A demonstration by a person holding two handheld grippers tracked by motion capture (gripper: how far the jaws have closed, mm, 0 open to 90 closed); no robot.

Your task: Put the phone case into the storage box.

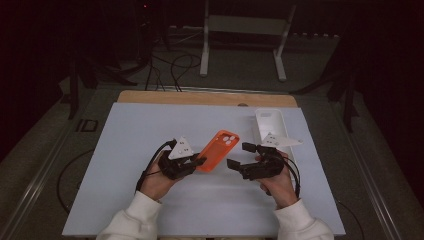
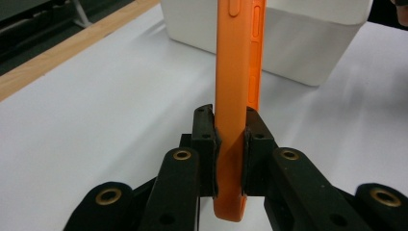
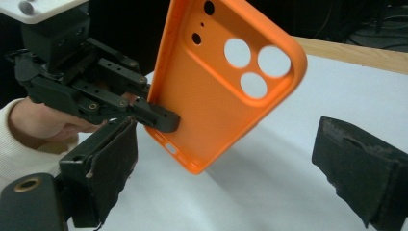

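Note:
An orange phone case (image 1: 218, 150) with round camera holes is held off the white table. My left gripper (image 1: 199, 161) is shut on the case's lower edge; in the left gripper view its pads clamp the case (image 2: 235, 96) edge-on at the gripper (image 2: 231, 144). The right gripper view shows the case's hollow inner side (image 3: 226, 86), tilted up, with the left gripper's fingers (image 3: 161, 118) pinching its lower left edge. My right gripper (image 1: 241, 156) stands open just right of the case, jaws wide, with nothing between its pads (image 3: 115, 163).
A white rectangular box (image 1: 270, 127) lies at the back right of the white board (image 1: 150, 130), seen also as the white box (image 2: 298, 43) behind the case. A wooden table edge (image 1: 200, 97) runs along the far side. Cables and a white stand (image 1: 245, 30) lie beyond.

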